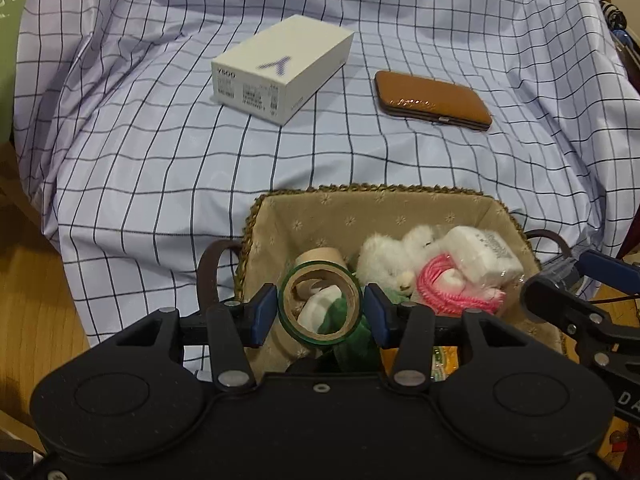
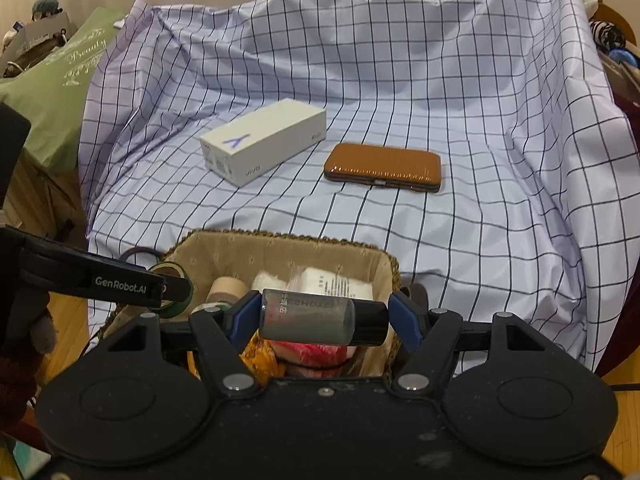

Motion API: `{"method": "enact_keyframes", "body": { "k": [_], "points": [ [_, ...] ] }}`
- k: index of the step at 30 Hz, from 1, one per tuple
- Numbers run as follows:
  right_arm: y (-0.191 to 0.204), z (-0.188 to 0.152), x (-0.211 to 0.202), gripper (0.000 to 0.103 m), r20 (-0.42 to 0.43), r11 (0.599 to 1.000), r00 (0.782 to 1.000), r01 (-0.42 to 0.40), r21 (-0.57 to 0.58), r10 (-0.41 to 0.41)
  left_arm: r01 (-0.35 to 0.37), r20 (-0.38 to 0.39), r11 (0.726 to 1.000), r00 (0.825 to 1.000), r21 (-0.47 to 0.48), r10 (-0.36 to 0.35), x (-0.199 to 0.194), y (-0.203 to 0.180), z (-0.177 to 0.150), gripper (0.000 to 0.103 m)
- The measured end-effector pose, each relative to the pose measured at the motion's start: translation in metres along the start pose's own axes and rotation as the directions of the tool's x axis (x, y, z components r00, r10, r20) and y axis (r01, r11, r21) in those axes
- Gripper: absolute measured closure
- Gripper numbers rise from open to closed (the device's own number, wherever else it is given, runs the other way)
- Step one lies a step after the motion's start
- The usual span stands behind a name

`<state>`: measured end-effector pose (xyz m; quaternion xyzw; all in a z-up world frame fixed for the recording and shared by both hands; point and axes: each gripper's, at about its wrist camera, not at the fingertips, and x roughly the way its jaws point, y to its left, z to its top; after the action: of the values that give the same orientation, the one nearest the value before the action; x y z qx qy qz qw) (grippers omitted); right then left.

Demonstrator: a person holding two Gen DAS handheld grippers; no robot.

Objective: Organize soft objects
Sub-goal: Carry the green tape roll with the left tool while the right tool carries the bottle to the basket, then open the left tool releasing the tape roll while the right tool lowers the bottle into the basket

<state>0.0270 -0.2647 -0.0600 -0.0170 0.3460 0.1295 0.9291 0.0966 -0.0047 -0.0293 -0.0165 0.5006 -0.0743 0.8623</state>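
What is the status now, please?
Left gripper shut on green tape roll. Right gripper shut on dark bottle. Both above basket. Nothing blocking.

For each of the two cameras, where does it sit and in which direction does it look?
Left wrist: on the left gripper, looking forward over the basket; it holds a green tape roll, and the right gripper shows at its right edge.
Right wrist: on the right gripper, facing likewise, holding a grey bottle; the left gripper shows at left.
Shared: basket, white box, brown case, checked cloth.
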Motion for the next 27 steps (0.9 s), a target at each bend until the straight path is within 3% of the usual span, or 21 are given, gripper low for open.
{"method": "enact_keyframes", "body": {
  "k": [9, 13, 27],
  "points": [
    [0.0008, -0.0006, 0.0065, 0.035, -0.035, 1.000, 0.999, -0.009, -0.002, 0.009, -0.007, -0.010, 1.000, 1.000, -0.007, 0.007, 0.0081, -0.0002, 0.0051, 0.056],
    [0.0026, -0.0008, 0.0093, 0.035, -0.044, 1.000, 0.999, -0.014, -0.010, 0.014, -0.013, -0.005, 1.000, 1.000, -0.004, 0.013, 0.0088, -0.0002, 0.0063, 0.048],
    [0.0020, -0.0011, 0.0091, 0.035, -0.047, 1.000, 0.999, -0.023, -0.020, 0.022, -0.026, -0.011, 1.000, 1.000, -0.011, 0.026, 0.0086, 0.0005, 0.0059, 0.046]
  ]
}}
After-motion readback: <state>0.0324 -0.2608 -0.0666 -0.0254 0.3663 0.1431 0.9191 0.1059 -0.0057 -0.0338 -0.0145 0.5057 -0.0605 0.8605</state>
